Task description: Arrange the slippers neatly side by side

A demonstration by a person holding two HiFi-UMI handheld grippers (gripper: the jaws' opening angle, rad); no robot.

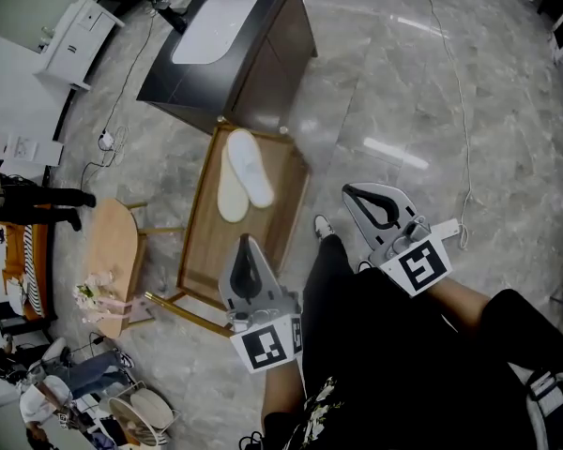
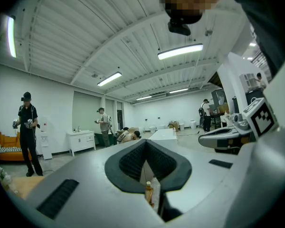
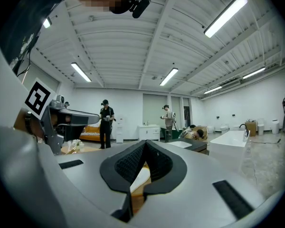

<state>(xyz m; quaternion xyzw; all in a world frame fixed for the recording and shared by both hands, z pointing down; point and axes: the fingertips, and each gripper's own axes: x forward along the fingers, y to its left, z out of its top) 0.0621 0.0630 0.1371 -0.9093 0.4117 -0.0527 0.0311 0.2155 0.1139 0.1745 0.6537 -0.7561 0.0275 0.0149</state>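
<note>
Two white slippers lie on a low wooden table in the head view. One slipper is angled across the top of the other slipper, so they touch and overlap at the far end. My left gripper hovers over the table's near end, short of the slippers, jaws shut and empty. My right gripper hangs to the right of the table above the floor, also shut and empty. In the right gripper view a slipper shows through the gap below the closed gripper. The left gripper points out into the room.
A dark cabinet with a white top stands just beyond the table. A small round wooden side table sits to the left. A cable runs over the marble floor at the right. People stand at the far left. My black-trousered legs are below the grippers.
</note>
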